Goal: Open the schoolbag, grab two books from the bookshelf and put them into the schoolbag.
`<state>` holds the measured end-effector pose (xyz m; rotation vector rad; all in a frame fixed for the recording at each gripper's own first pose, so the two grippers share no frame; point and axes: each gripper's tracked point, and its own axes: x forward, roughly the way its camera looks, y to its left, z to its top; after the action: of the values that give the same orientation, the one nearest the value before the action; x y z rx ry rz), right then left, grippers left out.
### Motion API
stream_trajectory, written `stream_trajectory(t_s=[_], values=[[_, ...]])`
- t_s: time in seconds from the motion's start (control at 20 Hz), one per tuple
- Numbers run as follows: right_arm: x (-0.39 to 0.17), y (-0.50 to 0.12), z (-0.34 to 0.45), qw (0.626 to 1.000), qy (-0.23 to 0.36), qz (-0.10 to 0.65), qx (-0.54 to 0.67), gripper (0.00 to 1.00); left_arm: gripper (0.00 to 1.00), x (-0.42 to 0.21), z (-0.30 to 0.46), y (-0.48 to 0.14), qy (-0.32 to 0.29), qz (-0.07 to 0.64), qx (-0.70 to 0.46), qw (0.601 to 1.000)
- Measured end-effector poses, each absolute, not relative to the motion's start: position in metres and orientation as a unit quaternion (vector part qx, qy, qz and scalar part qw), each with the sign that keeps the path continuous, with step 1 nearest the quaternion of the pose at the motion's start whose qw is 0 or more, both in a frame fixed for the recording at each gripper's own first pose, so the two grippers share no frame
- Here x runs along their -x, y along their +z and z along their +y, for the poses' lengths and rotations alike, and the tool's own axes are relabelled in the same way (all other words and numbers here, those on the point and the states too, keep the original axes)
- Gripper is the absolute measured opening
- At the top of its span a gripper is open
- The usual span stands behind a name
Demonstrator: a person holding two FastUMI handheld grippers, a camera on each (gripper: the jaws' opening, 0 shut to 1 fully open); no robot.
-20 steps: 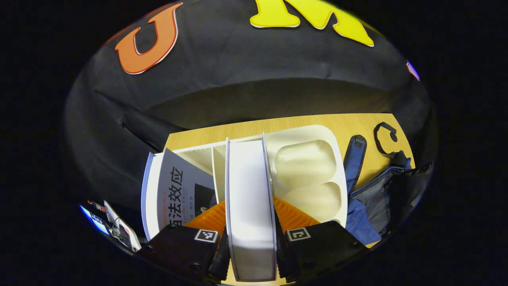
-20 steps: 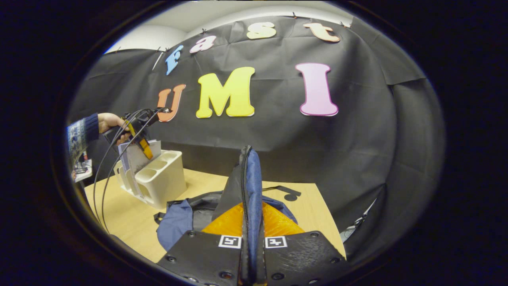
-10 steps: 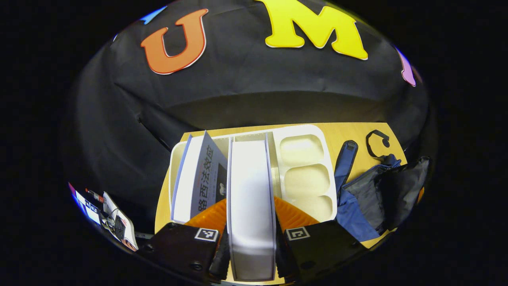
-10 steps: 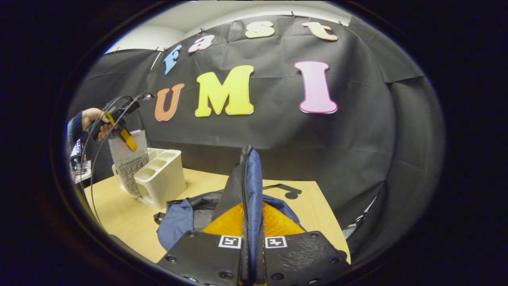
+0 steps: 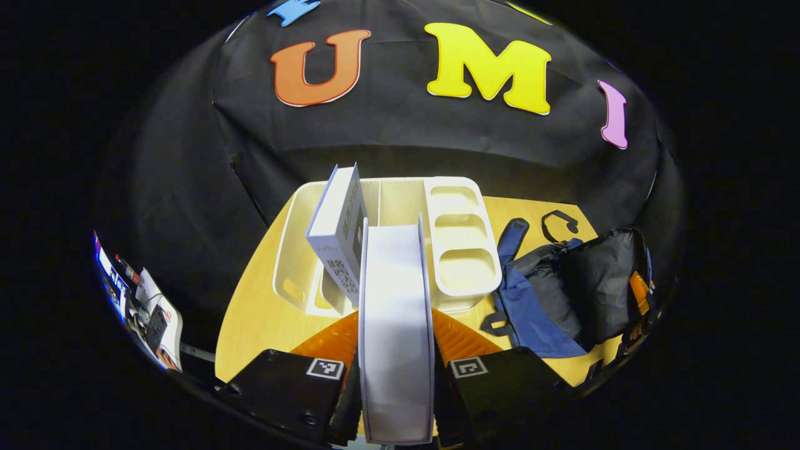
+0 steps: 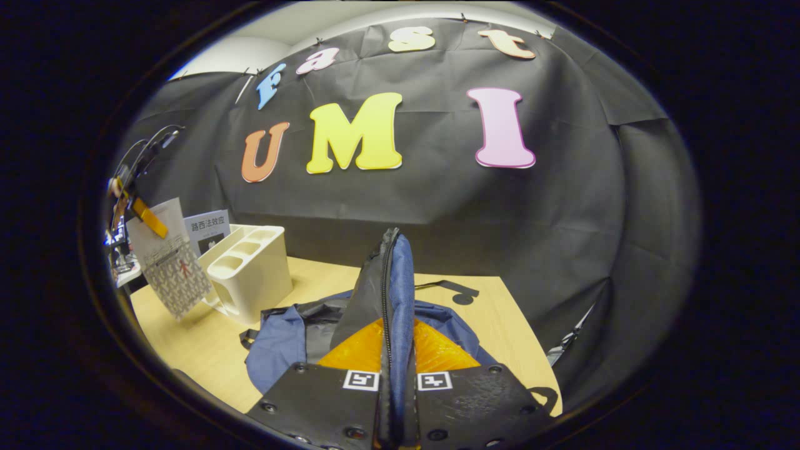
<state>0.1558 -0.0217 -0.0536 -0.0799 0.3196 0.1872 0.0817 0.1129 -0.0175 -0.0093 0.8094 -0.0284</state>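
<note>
The wooden table [image 6: 206,350] carries the blue schoolbag [image 5: 550,294], its flap pinched by the right hand-held gripper [image 6: 397,400]. In the cream bookshelf [image 5: 459,250] one book [image 5: 337,240] leans. The left hand-held gripper [image 5: 395,400] pinches a white book [image 5: 395,312], now lifted clear of the bookshelf.

left gripper [image 5: 396,375], right gripper [image 6: 397,390]: black screwed plates, square tag markers, ribbed orange inner panels.
</note>
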Motion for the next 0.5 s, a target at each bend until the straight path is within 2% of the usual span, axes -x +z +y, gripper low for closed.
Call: stream_trajectory(t_s=[0.05,0.1,0.15,0.2,0.25,0.3,0.35,0.45,0.5], values=[[-0.155,-0.054,-0.02,0.982,0.094,0.159,0.04,0.07,0.51,-0.069,0.111,-0.022,-0.021,0.394,0.021,0.919],[-0.156,-0.053,-0.019,0.982,0.095,0.157,0.041,0.07,0.47,-0.06,0.109,-0.024,-0.028,0.391,0.037,0.919],[-0.156,-0.054,-0.018,0.982,0.095,0.158,0.044,0.07,0.51,-0.052,0.109,-0.026,-0.034,0.389,0.051,0.919],[-0.156,-0.055,-0.019,0.982,0.093,0.157,0.05,0.07,0.47,-0.045,0.109,-0.029,-0.038,0.386,0.065,0.919],[-0.158,-0.054,-0.019,0.982,0.09,0.157,0.051,0.1,0.47,-0.038,0.108,-0.032,-0.041,0.385,0.077,0.919],[-0.158,-0.054,-0.017,0.982,0.089,0.158,0.049,0.08,0.47,-0.033,0.107,-0.033,-0.048,0.382,0.091,0.918],[-0.158,-0.052,-0.015,0.982,0.09,0.159,0.045,0.07,0.51,-0.027,0.102,-0.032,-0.057,0.378,0.114,0.917],[-0.161,-0.052,-0.015,0.981,0.086,0.165,0.048,0.07,0.44,-0.016,0.089,-0.029,-0.087,0.37,0.17,0.909],[-0.162,-0.052,-0.018,0.981,0.08,0.169,0.057,0.1,0.44,-0.013,0.083,-0.027,-0.104,0.36,0.195,0.907]])
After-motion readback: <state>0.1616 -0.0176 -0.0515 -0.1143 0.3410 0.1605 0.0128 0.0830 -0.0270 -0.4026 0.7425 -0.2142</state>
